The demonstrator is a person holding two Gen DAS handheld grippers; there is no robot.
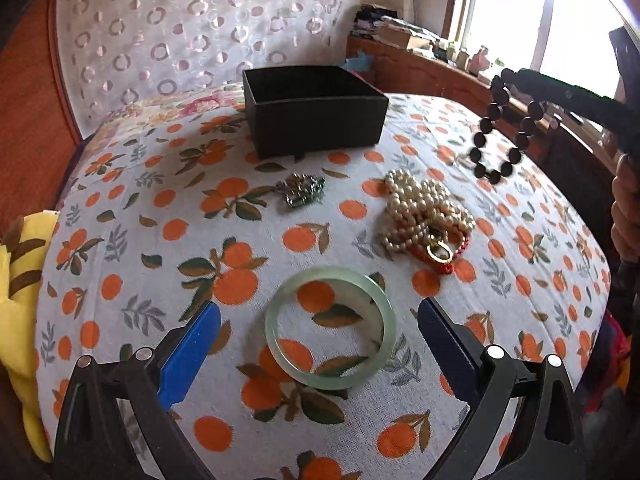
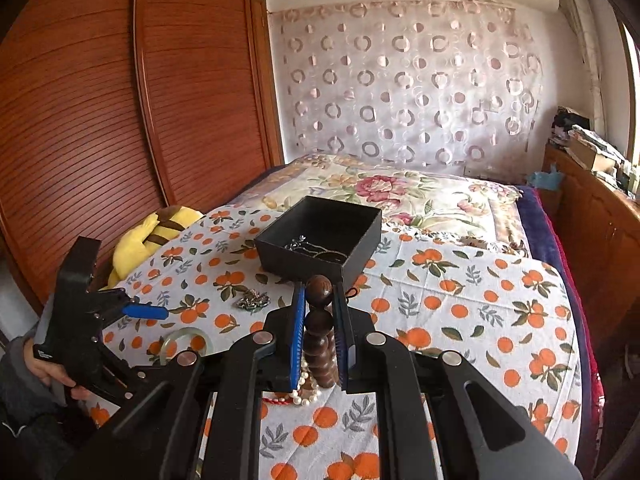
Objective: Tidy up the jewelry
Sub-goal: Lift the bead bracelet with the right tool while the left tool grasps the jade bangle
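Observation:
A pale green jade bangle [image 1: 330, 327] lies flat on the orange-print cloth between the fingers of my open left gripper [image 1: 319, 322], which is low over it. My right gripper [image 2: 319, 300] is shut on a dark wooden bead bracelet [image 2: 319, 334]; in the left wrist view the bracelet [image 1: 505, 128] hangs in the air at the right. A black open box [image 1: 314, 110] stands at the back; in the right wrist view the box [image 2: 320, 240] holds thin chain jewelry. A pearl necklace [image 1: 426, 216] with a red cord and gold ring, and a silver chain piece [image 1: 302, 191], lie between.
The cloth covers a bed [image 2: 460, 300] with a floral quilt [image 2: 380, 192] behind. A yellow plush toy [image 2: 160, 228] lies at the left edge. A wooden wardrobe [image 2: 120, 100] is at the left, a cluttered wooden cabinet [image 2: 592, 184] at the right.

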